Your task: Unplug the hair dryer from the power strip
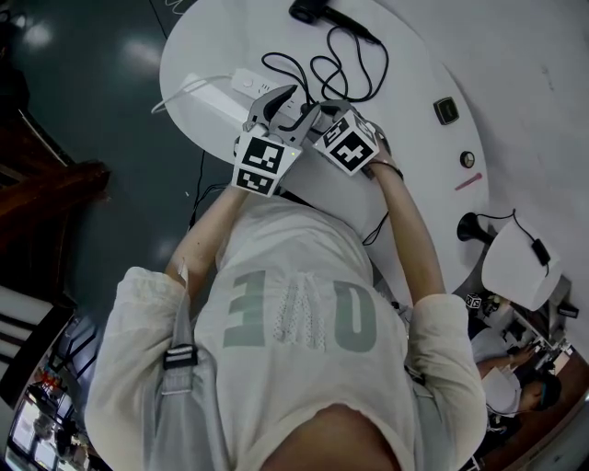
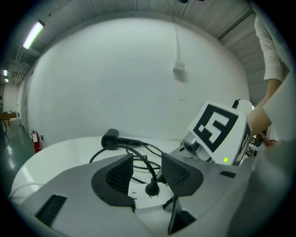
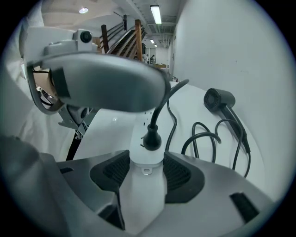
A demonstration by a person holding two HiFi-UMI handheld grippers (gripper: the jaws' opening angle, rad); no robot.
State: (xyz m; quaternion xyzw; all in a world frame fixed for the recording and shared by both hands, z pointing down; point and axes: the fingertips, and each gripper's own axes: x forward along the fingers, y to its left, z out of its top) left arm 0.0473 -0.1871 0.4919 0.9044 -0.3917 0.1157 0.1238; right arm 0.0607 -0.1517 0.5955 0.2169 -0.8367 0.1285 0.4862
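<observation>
A white power strip lies on the round white table. The hair dryer's black plug stands upright in the strip. Its cord loops back to the black hair dryer lying at the table's far side. My right gripper is shut on the strip's near end, one pad on each long side. My left gripper is open and sits low over the strip. The plug stands between its pads with a gap on both sides. The two grippers are side by side.
The table's rim and dark floor lie to the left. The strip's white lead runs off that edge. A small dark block, a round knob and a red stick lie at right. Another person sits at lower right.
</observation>
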